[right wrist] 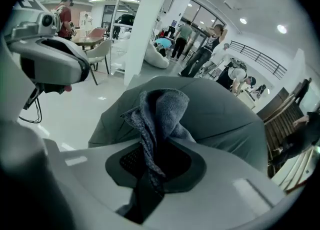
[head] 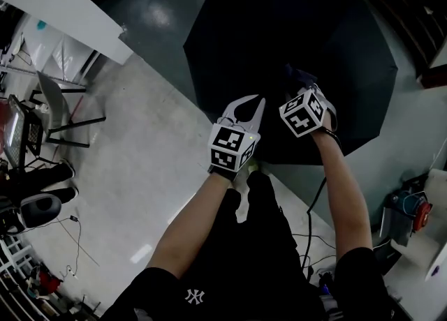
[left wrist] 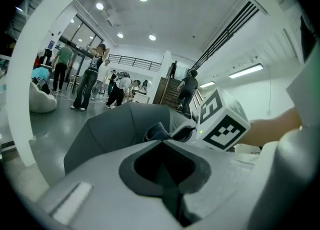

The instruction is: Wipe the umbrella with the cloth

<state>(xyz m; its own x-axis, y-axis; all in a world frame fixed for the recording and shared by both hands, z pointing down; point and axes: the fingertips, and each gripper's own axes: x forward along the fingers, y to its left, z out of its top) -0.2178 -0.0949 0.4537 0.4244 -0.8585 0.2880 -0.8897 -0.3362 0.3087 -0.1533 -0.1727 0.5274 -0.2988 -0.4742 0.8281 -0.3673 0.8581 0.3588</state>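
Note:
A big black umbrella (head: 293, 40) lies open on the floor, canopy up. My right gripper (head: 299, 84) hovers over its near part, shut on a grey-blue cloth (head: 300, 74). In the right gripper view the cloth (right wrist: 161, 111) stands bunched up out of the closed jaws of the right gripper (right wrist: 154, 170), with the umbrella (right wrist: 225, 116) behind it. My left gripper (head: 257, 100) hangs just left of the right one, over the umbrella's near edge. In the left gripper view the left gripper (left wrist: 166, 168) has its jaws shut with nothing in them; the umbrella (left wrist: 112, 129), the cloth (left wrist: 157, 133) and the right gripper's marker cube (left wrist: 224, 123) lie ahead.
A white table (head: 63, 5) and a chair (head: 59, 107) stand at the left. Cables (head: 314, 236) run along the floor near my legs, and equipment (head: 412, 215) sits at the right. Several people (left wrist: 90, 81) and a staircase (left wrist: 167, 91) are far off across the hall.

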